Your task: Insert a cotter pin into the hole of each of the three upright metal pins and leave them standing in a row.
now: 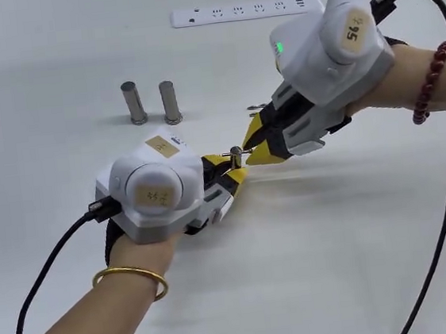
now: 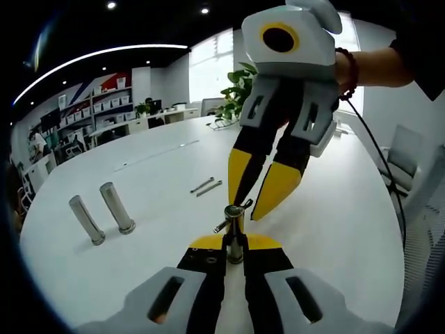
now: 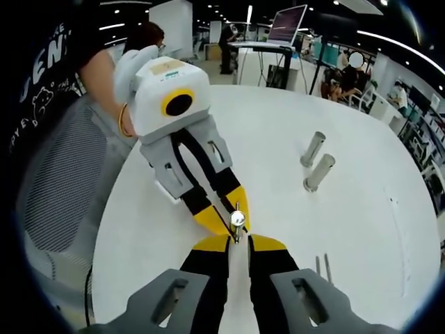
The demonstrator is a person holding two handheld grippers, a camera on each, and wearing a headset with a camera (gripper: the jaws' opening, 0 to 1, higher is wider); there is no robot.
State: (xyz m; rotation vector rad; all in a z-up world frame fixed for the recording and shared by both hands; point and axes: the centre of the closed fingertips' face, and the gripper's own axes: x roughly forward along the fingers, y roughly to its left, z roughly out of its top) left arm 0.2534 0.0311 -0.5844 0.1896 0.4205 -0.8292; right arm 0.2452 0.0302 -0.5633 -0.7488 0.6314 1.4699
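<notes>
Cotter pin (image 2: 221,225) is sitting through the first metal pin (image 2: 236,233), clamped in the left gripper (image 2: 235,245); right gripper (image 2: 250,207) is hovering narrow-jawed, grip unclear, and two bare pins (image 1: 133,102) are waiting.

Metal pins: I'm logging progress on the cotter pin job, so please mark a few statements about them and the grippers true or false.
1. Two metal pins stand upright on the table, free of both grippers. True.
2. The left gripper has open tongs with nothing in them. False: its tongs are shut on a third metal pin, held upright.
3. The right gripper holds a cotter pin at the top of that held pin. True.
4. No other cotter pins lie on the table. False: two spare cotter pins lie beyond the grippers.
</notes>
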